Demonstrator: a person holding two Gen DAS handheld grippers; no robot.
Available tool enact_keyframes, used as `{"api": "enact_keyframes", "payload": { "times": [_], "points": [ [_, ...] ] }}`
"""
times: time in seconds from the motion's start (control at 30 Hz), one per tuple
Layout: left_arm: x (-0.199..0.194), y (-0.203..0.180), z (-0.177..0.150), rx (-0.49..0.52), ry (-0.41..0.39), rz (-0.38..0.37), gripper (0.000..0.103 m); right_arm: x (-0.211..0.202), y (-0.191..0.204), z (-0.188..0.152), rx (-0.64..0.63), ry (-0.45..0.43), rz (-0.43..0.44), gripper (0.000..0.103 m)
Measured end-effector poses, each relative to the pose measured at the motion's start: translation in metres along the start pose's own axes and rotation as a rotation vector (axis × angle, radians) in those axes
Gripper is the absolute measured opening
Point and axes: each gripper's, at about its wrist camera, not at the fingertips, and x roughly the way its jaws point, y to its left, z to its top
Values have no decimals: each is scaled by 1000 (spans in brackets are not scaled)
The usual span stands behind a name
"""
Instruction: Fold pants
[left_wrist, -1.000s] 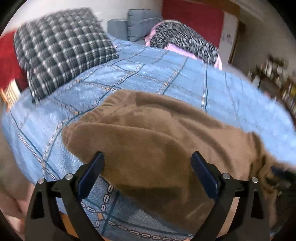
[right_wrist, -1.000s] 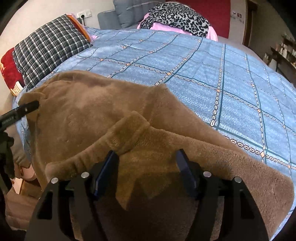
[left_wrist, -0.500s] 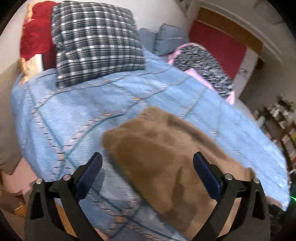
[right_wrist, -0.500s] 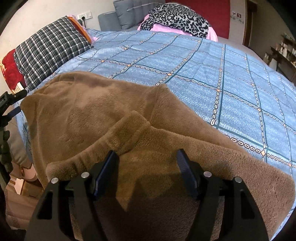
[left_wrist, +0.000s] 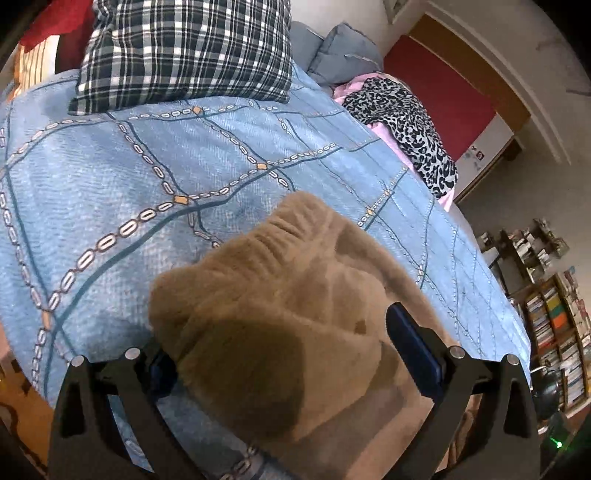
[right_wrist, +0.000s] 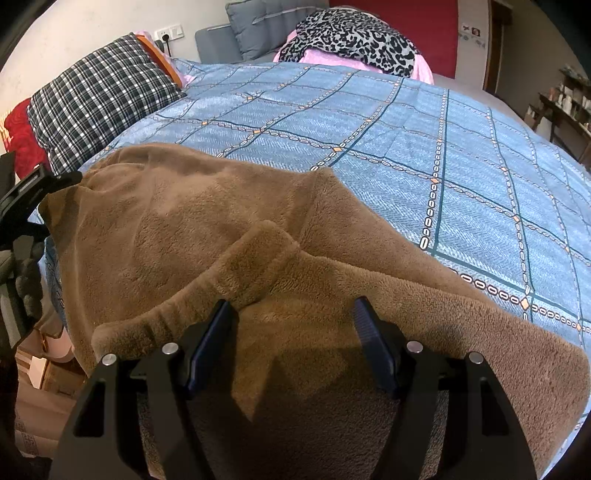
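Brown fleece pants (right_wrist: 207, 221) lie on a blue patterned bedspread (right_wrist: 424, 140) near the bed's front edge, with one leg folded over. My right gripper (right_wrist: 291, 321) is open, its jaws spread just above the pants near the folded leg cuff. My left gripper (left_wrist: 280, 339) is open and straddles the waistband end of the pants (left_wrist: 295, 295), with fleece bunched between the jaws. The left gripper also shows at the left edge of the right wrist view (right_wrist: 33, 192), at the pants' corner.
A plaid pillow (right_wrist: 99, 107) and a red cushion (right_wrist: 22, 144) lie at the bed's left. A leopard-print cloth over pink fabric (right_wrist: 354, 33) and grey cushions (right_wrist: 266, 22) sit at the far end. Bookshelves (left_wrist: 554, 325) stand right of the bed.
My left gripper has swung left and come down over the waistband end, so fleece now sits between its jaws. My right gripper has stayed in place, open over the pants.
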Motion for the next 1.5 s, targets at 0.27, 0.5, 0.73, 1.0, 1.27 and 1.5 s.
{"api": "enact_keyframes", "payload": {
  "times": [0.27, 0.5, 0.73, 1.0, 1.27, 1.5],
  "points": [
    [14, -8, 9, -3, 12, -6, 68, 0, -1, 0, -1, 0, 1, 68],
    [16, -21, 4, 21, 35, -89, 38, 0, 0, 0, 2, -3, 1, 68],
    [33, -6, 14, -104, 73, -122, 30, -3, -1, 0, 18, -8, 9, 68],
    [-13, -68, 17, 88, -16, -203, 24, -33, -10, -1, 101, -82, 54, 68],
    [-84, -179, -14, 425, -123, -333, 24, -75, -40, -7, 201, -185, 41, 68],
    [-134, -275, -91, 792, -207, -389, 24, -102, -84, -28, 325, -242, 4, 68]
  ]
}}
